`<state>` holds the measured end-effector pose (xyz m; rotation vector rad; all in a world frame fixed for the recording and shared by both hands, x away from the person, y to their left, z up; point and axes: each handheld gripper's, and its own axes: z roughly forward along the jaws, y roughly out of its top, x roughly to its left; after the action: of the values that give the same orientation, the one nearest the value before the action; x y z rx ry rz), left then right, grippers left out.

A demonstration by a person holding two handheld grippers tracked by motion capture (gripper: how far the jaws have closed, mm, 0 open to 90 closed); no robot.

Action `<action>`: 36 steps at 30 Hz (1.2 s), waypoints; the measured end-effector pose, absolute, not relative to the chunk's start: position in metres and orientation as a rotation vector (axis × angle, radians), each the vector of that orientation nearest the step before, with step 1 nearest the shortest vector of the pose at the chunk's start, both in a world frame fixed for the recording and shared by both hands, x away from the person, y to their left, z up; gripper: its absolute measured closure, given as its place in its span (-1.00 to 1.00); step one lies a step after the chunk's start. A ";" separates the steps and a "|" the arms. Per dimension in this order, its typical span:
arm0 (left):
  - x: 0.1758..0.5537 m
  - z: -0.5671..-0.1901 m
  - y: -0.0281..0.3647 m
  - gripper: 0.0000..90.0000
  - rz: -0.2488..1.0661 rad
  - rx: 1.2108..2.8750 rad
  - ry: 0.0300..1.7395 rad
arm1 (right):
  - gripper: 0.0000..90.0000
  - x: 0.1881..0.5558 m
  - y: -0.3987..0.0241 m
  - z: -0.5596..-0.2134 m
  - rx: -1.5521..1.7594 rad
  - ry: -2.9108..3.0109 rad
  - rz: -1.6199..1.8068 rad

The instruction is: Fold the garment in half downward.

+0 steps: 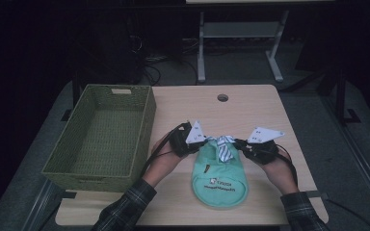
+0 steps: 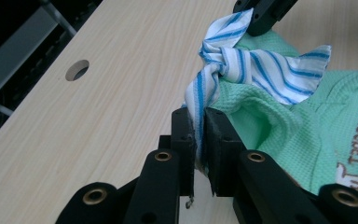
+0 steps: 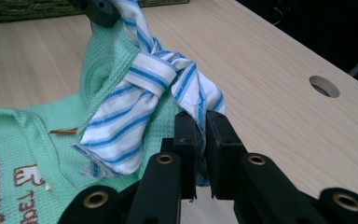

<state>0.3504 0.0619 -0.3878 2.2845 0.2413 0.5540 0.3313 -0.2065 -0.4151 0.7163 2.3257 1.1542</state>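
A small mint-green garment [image 1: 220, 178] with brown printed lettering lies flat near the table's front edge. At its far end is a white and blue striped collar tied in a knot [image 1: 224, 147]. My left gripper [image 1: 203, 141] is shut on the collar's left end, and the striped cloth [image 2: 256, 65] runs down between its jaws [image 2: 200, 119]. My right gripper [image 1: 238, 143] is shut on the right end, with the striped cloth [image 3: 144, 88] pinched in its jaws [image 3: 200, 119]. The two grippers face each other across the knot, low over the table.
A green woven basket [image 1: 101, 139] with nothing inside stands on the table's left half, close to my left hand. A round cable hole [image 1: 222, 97] sits near the table's far edge. Bare wood table [image 1: 260, 110] lies beyond the garment.
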 end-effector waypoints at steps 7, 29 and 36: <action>0.361 -0.367 0.065 0.83 0.609 2.212 0.270 | 0.84 0.342 -0.205 -0.400 0.700 2.255 1.175; 0.315 -0.398 0.073 0.72 0.424 2.293 0.232 | 0.71 0.297 -0.209 -0.423 0.693 2.349 1.185; 0.307 -0.406 0.076 0.67 0.338 2.303 0.249 | 0.66 0.286 -0.211 -0.432 0.717 2.395 1.209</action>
<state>0.3068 0.0758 -0.4065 2.3026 0.2489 0.3383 0.2864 -0.2107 -0.4322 0.7165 2.3949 1.2093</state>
